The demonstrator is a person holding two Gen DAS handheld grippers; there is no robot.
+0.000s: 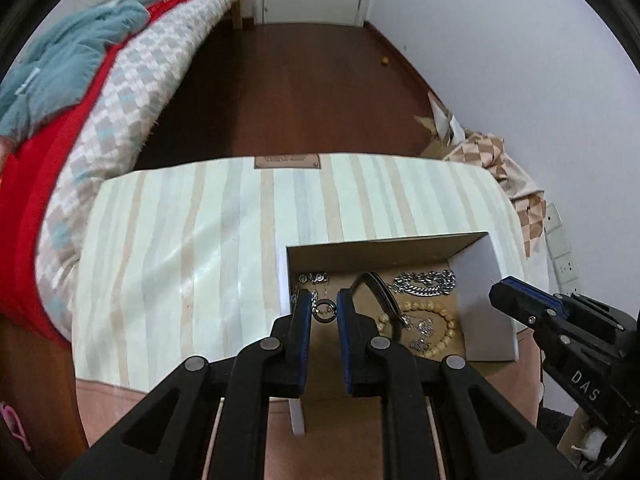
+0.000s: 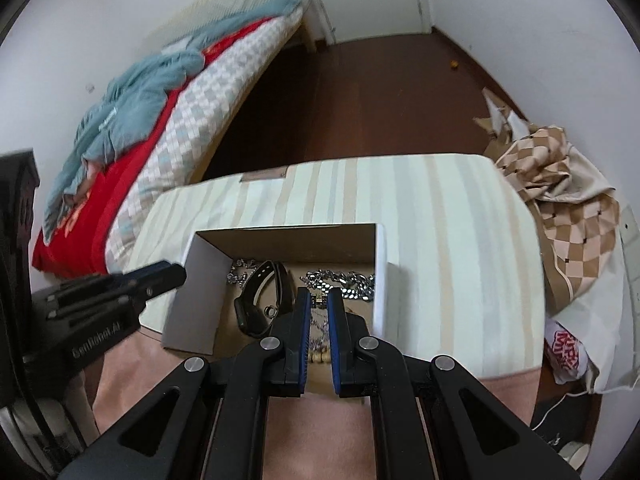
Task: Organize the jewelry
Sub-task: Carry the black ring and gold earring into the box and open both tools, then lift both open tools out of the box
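- Jewelry sits tangled in the open cardboard box (image 1: 486, 280) on the striped cushion (image 1: 200, 248): silver chain (image 1: 426, 282), bead bracelet (image 1: 434, 322), watch (image 2: 256, 300), small ring pendant (image 1: 325, 310), all touching or overlapping.
- Left gripper (image 1: 324, 312) is narrowed to a slit and hangs above the box; the pendant shows in the gap, but I can't tell whether it is pinched or just lies below.
- Right gripper (image 2: 319, 308) is clenched with nothing clearly held (chain links only show behind the gap).
- Risk: lifting one piece drags its neighbours out, since the chain and beads interlock.
- Risk: the light box on a soft cushion slides or tips if a finger catches the wall.
- Risk: grippers sit near each other, so they may collide.
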